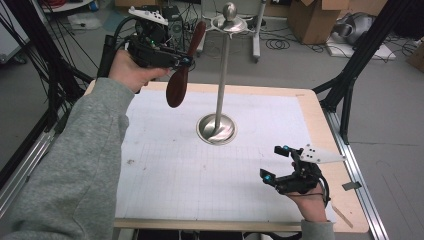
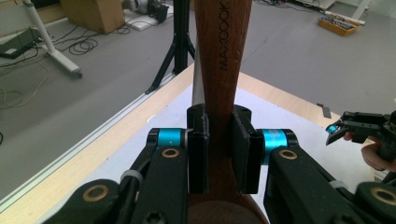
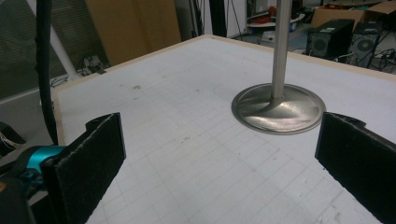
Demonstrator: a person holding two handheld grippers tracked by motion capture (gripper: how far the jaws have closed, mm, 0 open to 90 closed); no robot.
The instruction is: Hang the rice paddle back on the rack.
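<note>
Left gripper [image 1: 186, 62] clamped a wooden spoon [image 1: 181, 75] by its handle, held high beside the metal stand [image 1: 218, 125]. Right gripper [image 1: 277, 162] hovered low over the table [image 1: 310, 107], jaws wide, nothing between.

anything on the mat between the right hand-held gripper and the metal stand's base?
Nothing. In the right gripper view, bare gridded mat runs from the open right hand-held gripper to the stand base; the high view agrees.

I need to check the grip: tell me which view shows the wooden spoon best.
The high view: the whole wooden spoon hangs, bowl down, from the left gripper. The left gripper view gives only its handle, clamped between the pads.
</note>
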